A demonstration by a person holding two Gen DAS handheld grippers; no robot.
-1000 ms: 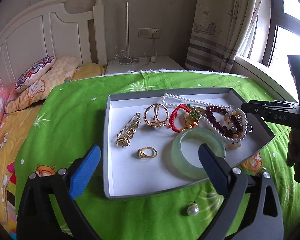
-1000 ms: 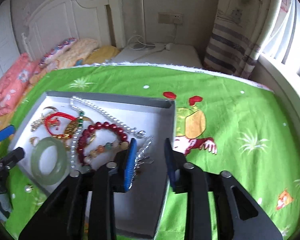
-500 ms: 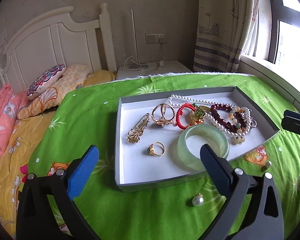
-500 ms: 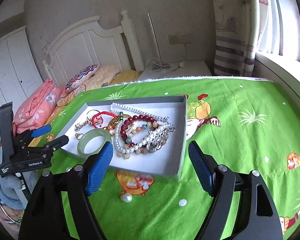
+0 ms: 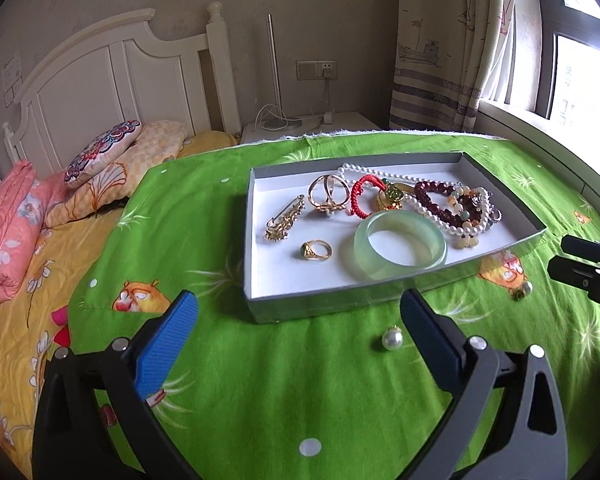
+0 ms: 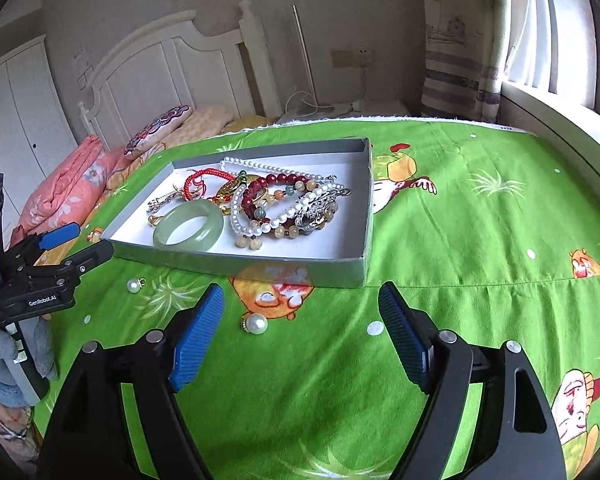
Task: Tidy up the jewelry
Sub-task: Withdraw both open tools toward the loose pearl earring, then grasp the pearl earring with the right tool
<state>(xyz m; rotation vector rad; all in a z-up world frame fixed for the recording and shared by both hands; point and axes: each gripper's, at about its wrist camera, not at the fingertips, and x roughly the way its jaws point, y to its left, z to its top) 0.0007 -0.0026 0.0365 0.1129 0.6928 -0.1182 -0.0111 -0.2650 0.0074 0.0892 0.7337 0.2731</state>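
A grey tray (image 5: pixel 252 240) with a white floor sits on the green cloth. It holds a jade bangle (image 5: pixel 396 270), a pearl strand, red beads, a red cord, gold rings and a brooch. My left gripper (image 5: pixel 299 304) stands open and empty in front of the tray, with a loose pearl pendant (image 5: pixel 392 339) just inside its right finger. In the right wrist view my right gripper (image 6: pixel 301 296) is wide open and empty, short of the tray's (image 6: pixel 240 266) near wall. A pearl pendant (image 6: pixel 257 323) lies between its fingers and a second one (image 6: pixel 134 285) lies further left.
My left gripper (image 6: pixel 92 240) shows at the left edge, held by a gloved hand (image 6: pixel 4 364). Pillows (image 5: pixel 100 152) and a pink quilt (image 5: pixel 8 232) lie left by the white headboard. A windowsill (image 6: pixel 560 128) runs along the right.
My right gripper opened wide and drew back from over the tray, leaving a silver piece on the bead pile. The left gripper also drew back a little.
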